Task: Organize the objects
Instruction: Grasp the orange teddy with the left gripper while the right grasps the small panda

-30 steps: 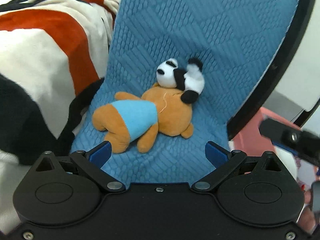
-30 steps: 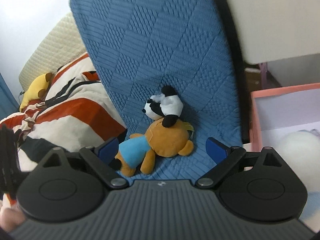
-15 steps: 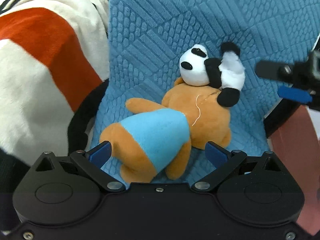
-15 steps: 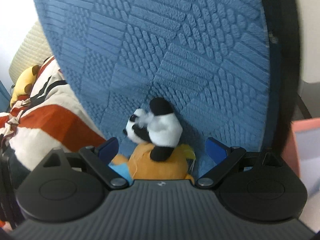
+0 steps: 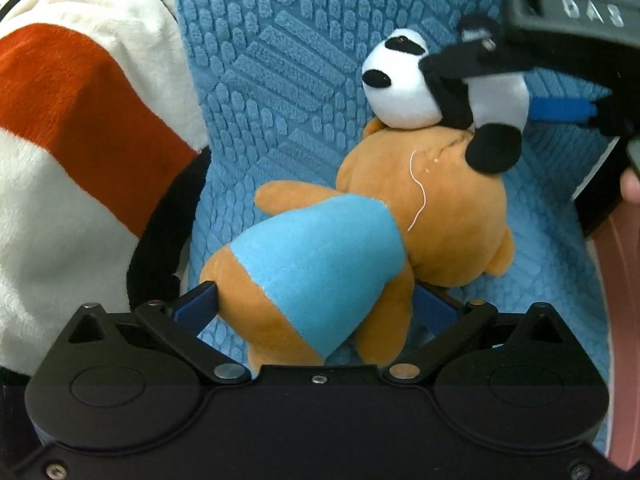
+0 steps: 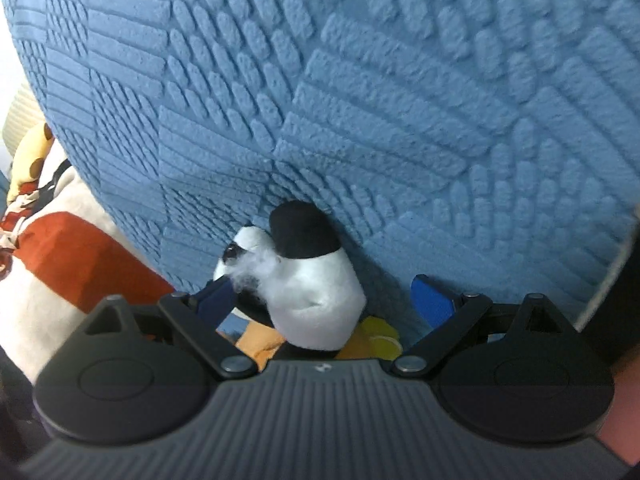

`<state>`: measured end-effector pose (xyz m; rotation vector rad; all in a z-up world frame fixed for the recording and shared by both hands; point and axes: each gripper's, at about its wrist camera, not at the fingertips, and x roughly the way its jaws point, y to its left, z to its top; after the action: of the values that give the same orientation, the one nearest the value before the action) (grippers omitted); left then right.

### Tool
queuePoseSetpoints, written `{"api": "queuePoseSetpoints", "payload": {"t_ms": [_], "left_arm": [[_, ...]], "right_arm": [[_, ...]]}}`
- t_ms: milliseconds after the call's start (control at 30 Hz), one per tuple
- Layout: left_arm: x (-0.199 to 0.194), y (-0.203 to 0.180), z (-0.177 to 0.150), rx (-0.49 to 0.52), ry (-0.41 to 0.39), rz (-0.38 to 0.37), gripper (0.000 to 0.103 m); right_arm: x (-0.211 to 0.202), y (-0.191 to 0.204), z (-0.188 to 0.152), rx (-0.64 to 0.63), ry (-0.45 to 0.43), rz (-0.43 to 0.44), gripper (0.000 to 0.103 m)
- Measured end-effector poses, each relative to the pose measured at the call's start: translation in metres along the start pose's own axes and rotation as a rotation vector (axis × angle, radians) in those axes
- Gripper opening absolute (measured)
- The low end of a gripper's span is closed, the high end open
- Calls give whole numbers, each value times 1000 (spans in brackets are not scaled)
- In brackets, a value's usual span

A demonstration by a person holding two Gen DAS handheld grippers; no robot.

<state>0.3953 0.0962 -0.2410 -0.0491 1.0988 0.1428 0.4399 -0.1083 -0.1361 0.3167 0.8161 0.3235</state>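
Two plush toys are piled up on a blue textured cushion [image 5: 280,60], and both grippers are right on top of them.

Left wrist view: the orange bear [image 5: 360,240] in its light blue shirt lies face down on the cushion, legs toward the camera. The left gripper [image 5: 316,304] has its jaws spread wide, one blue pad touching the bear's leg on the left side and the other half tucked behind the leg on the right. It straddles the bear's lower body but isn't squeezing it as far as I can see. A small panda [image 5: 404,92] sits on the bear's head. The right gripper [image 5: 504,80] comes in from the upper right, one black finger across the panda's neck and a blue pad behind its white body. A striped red, white and black blanket [image 5: 80,120] is bunched up on the left, touching the cushion edge. Something pink [image 5: 616,300] shows at the right edge, too cropped to identify.

Right wrist view: super close. The panda [image 6: 312,288] fills the gap between the pads, which stand wide apart around it; the left pad looks to be touching it, the right pad has a clear gap. Bits of the orange bear [image 6: 260,344] peek out underneath. The cushion [image 6: 360,100] takes up nearly everything behind. The blanket [image 6: 60,248] is at lower left, with a yellow plush [image 6: 32,152] further back.
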Motion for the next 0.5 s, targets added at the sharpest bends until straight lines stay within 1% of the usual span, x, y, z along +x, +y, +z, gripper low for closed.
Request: {"api": "queuePoseSetpoints", "payload": {"t_ms": [100,133,167,233,300,400,433,467,500], "left_arm": [[4,-2,2,9,-1,16,102],[5,-2,2,10,-2,20,102],[5,-2,2,10,-3,23,102],[6,-3,3,14,-4,27,102],[6,-4,2,25,-5,32,102],[5,-5,1,36,-11,41,100],[5,-5,1,35,-14,44,97],[4,-5,1,36,-18,45,97],[4,-5,0,36,-22,47,94]], "right_arm": [[5,4,1,-29,-7,8,95],[7,6,2,-39,-10,10,92],[8,7,2,-46,-9,23,83],[9,8,3,-43,-2,56,71],[8,11,4,-51,-2,60,70],[0,16,3,-90,-7,48,63],[-5,19,1,-116,-15,36,46],[-9,22,-1,-143,-22,10,43],[-14,23,-2,-158,-26,-2,43]]}}
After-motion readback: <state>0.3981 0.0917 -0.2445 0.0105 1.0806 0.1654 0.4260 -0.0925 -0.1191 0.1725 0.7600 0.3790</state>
